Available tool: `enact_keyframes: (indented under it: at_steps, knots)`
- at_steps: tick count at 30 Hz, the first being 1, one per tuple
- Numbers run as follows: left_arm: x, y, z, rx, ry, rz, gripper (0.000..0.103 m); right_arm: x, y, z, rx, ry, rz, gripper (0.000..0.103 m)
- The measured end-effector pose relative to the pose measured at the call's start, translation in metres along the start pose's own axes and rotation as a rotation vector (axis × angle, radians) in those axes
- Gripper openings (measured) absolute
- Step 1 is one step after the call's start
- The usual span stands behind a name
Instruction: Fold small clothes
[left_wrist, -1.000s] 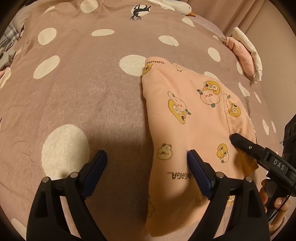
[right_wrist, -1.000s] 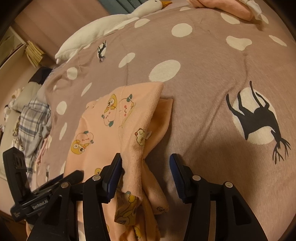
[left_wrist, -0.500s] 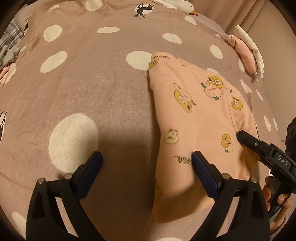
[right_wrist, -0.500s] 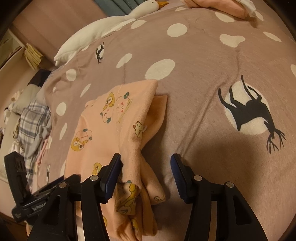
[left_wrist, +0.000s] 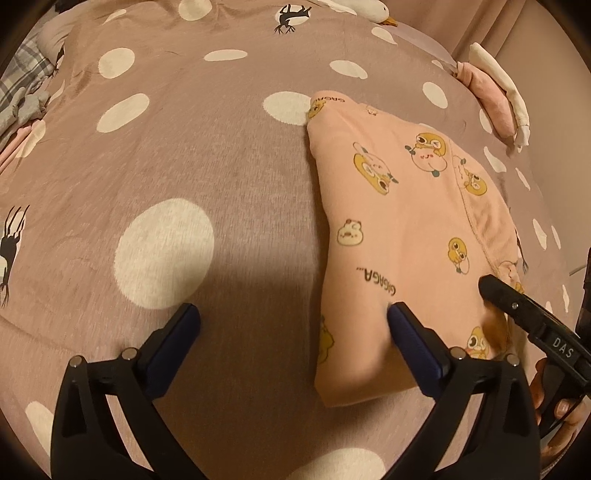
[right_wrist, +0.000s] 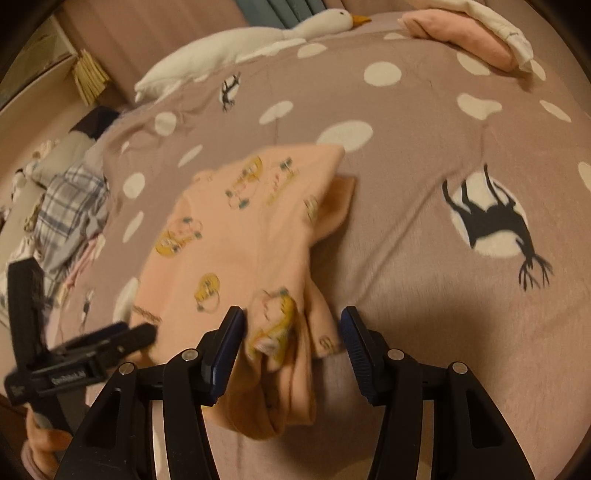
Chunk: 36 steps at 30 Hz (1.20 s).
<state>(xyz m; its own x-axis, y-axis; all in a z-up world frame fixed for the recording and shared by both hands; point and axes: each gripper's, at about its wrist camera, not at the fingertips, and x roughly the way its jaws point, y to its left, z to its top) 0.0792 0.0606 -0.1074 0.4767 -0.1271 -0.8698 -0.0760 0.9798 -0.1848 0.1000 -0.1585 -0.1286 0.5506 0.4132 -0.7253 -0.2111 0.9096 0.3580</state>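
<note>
A small peach garment (left_wrist: 402, 236) with yellow cartoon prints lies folded on the bed; it also shows in the right wrist view (right_wrist: 243, 236). My left gripper (left_wrist: 293, 325) is open above the bedspread, its right finger over the garment's near left edge. My right gripper (right_wrist: 291, 332) is open, with the bunched near end of the garment (right_wrist: 280, 332) lying loose between its fingers. The right gripper also shows at the right of the left wrist view (left_wrist: 532, 321), and the left gripper shows at the lower left of the right wrist view (right_wrist: 110, 336).
The mauve bedspread (left_wrist: 166, 155) has white dots and black animal prints. A goose plush (right_wrist: 258, 40) lies at the far edge. Folded pink and white clothes (right_wrist: 469, 33) sit far right. Plaid clothes (right_wrist: 70, 210) are heaped at the left.
My left gripper has drawn back toward me and left, off the garment. My right gripper has moved; the garment's near end now sits lower between its open fingers. The right view is motion-blurred.
</note>
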Motion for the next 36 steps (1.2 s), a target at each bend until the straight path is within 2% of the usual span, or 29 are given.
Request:
enact_keyframes:
  at_steps: [10, 14, 18, 22, 26, 30, 36]
  knots:
    - [-0.010, 0.001, -0.012, 0.000, 0.021, 0.050, 0.102, -0.016, -0.001, -0.011, -0.005, -0.013, -0.060, 0.057]
    - [-0.015, 0.001, -0.019, -0.004, 0.045, 0.057, 0.102, -0.028, 0.005, -0.019, -0.044, -0.024, -0.113, 0.065]
    - [-0.025, -0.005, -0.026, 0.009, 0.033, 0.078, 0.102, -0.038, 0.007, -0.026, -0.063, -0.022, -0.124, 0.068]
    - [-0.038, -0.010, -0.031, 0.012, 0.021, 0.052, 0.102, -0.045, 0.012, -0.034, -0.091, -0.014, -0.135, 0.071]
    - [-0.053, -0.019, -0.033, 0.028, 0.003, 0.041, 0.102, -0.055, 0.022, -0.037, -0.129, -0.030, -0.130, 0.088]
    - [-0.072, -0.024, -0.033, 0.021, -0.035, 0.012, 0.102, -0.070, 0.037, -0.036, -0.173, -0.068, -0.120, 0.099]
    - [-0.103, -0.029, -0.030, 0.011, -0.107, -0.001, 0.103, -0.094, 0.055, -0.028, -0.199, -0.146, -0.101, 0.101]
